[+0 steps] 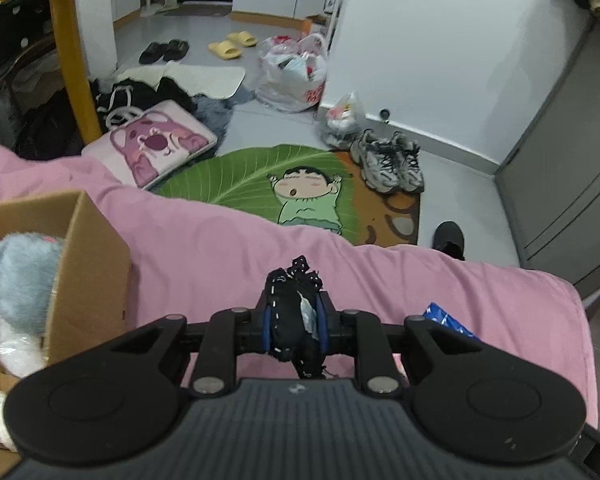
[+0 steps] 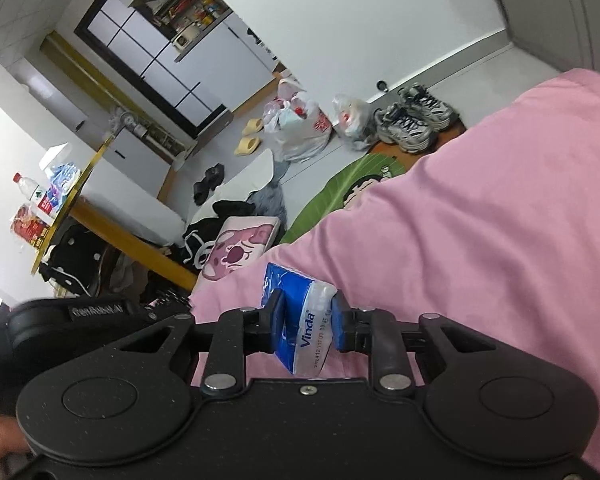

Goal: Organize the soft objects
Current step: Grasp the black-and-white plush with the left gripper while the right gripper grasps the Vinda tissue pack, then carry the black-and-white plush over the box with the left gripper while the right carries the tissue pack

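Note:
My left gripper is shut on a black fabric piece with white stitching, held above the pink bedspread. A cardboard box stands at the left on the bed, with a grey and white plush toy in it. My right gripper is shut on a blue and white Vinda tissue pack above the pink bedspread. The tissue pack's corner also shows in the left wrist view. The left gripper's body shows at the left in the right wrist view.
On the floor lie a green leaf rug with a cartoon boy, a pink cushion, grey sneakers, plastic bags, slippers and dark clothes. A yellow-legged table stands left. A grey cabinet stands right.

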Action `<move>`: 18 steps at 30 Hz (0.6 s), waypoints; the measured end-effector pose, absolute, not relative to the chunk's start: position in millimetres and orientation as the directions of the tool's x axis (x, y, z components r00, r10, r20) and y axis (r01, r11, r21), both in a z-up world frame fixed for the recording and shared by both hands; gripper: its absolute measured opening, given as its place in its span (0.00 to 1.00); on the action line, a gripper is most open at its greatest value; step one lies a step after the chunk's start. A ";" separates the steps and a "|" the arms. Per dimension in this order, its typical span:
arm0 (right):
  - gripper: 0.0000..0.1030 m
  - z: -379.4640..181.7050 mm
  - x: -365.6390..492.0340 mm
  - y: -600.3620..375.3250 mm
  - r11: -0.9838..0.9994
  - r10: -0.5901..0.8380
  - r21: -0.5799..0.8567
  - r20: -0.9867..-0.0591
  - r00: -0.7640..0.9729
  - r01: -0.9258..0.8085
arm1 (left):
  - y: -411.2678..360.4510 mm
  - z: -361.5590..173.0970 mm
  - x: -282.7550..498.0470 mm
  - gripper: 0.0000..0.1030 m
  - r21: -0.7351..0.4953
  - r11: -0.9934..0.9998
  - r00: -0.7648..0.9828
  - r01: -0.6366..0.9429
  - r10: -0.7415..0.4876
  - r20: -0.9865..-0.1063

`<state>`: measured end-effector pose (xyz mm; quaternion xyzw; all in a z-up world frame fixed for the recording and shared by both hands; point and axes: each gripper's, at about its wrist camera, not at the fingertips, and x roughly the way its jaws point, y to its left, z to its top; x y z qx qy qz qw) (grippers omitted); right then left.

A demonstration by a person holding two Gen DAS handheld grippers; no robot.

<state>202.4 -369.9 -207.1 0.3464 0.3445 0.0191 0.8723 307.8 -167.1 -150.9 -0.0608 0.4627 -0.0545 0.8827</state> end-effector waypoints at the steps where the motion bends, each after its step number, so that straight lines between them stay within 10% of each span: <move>1: 0.23 -204.0 198.5 -369.4 0.760 0.264 0.615 -0.587 0.765 0.210 | -164.4 -146.7 305.2 0.20 -0.165 0.986 0.570 0.039 -0.158 -0.806; 18: 0.23 -139.6 158.6 -346.3 0.812 0.183 0.560 -0.509 0.841 0.162 | -121.8 -87.1 244.9 0.20 -0.217 0.973 0.650 0.082 -0.217 -0.729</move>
